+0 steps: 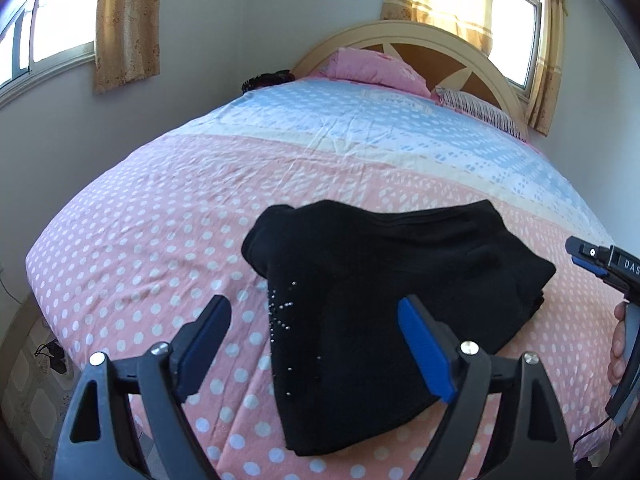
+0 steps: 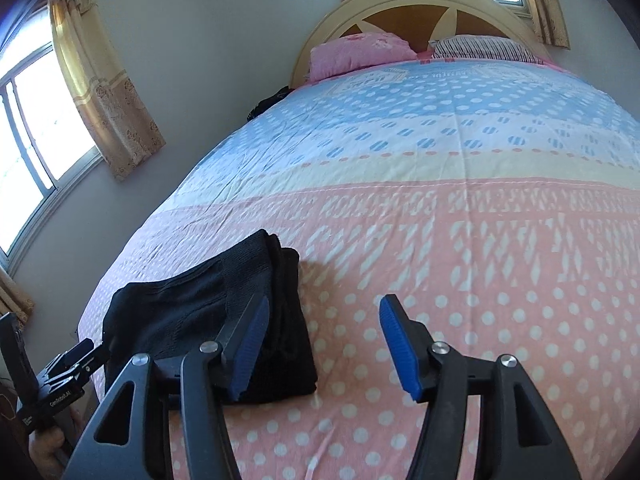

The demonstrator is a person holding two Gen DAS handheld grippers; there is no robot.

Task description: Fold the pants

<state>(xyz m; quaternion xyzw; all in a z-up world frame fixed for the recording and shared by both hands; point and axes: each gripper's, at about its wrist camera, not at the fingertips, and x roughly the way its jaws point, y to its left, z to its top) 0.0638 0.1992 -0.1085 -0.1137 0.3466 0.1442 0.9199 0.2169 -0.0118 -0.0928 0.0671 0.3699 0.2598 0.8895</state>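
Black knit pants lie bundled into a thick, layered stack near the foot of the bed, on the pink polka-dot part of the bedsheet. Small silver studs show along the left side of the stack. Judging by the stacked layers at its right edge, the folding looks largely done, though the top left corner still bulges.

Neither tool grips anything. The left gripper hangs above the near left part of the pants with its jaws wide apart and nothing pressed between the pads. The right gripper has its jaws apart too, over bare sheet just right of the stack, its left finger overlapping the stack's edge in the right wrist view; whether that finger touches the cloth I cannot tell. Both being clear of the cloth suits letting the bundle settle.

Room for moving is generous: open sheet stretches far and right toward the pink pillow and striped pillow at the headboard. The bed's left edge drops off not far from the stack, so any tidying push would best go rightward.
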